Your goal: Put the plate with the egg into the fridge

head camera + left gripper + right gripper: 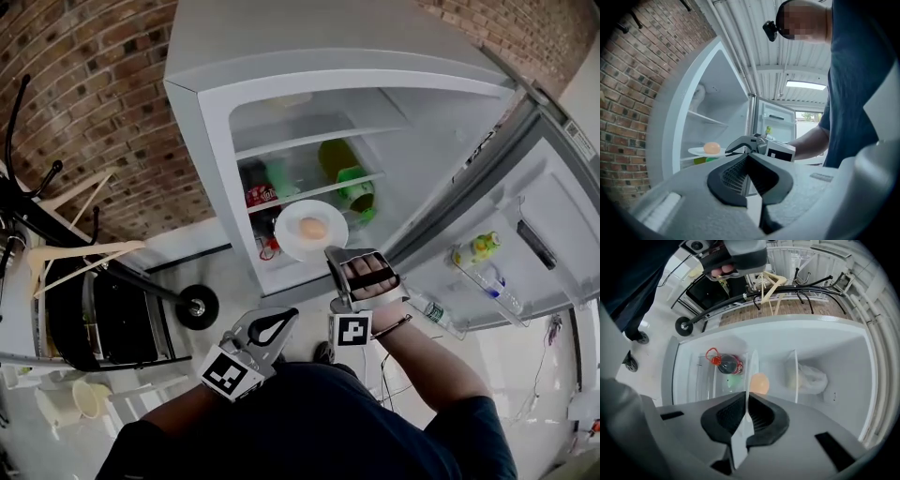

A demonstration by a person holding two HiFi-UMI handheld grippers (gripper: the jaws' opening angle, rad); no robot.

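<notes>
A white plate (pixel 305 230) with a brown egg (pixel 313 228) on it hangs level at the mouth of the open fridge (pixel 216 122), just in front of the middle shelves. My right gripper (pixel 330 251) is shut on the plate's near rim. In the right gripper view the plate (pixel 751 366) shows edge-on between the pads, with the egg (pixel 760 383) beside it. The left gripper view shows the plate (pixel 698 151), the egg (pixel 711 148) and the right gripper (pixel 727 150) from the side. My left gripper (pixel 281 323) stays low near my body, shut and holding nothing.
Inside the fridge are a cola bottle (pixel 255 195), a green bottle (pixel 342 173) and a pale bag (pixel 808 378). The door (pixel 534 216) stands open at right with bottles (pixel 478 248) in its rack. A wheeled black rack with hangers (pixel 75 253) stands at left.
</notes>
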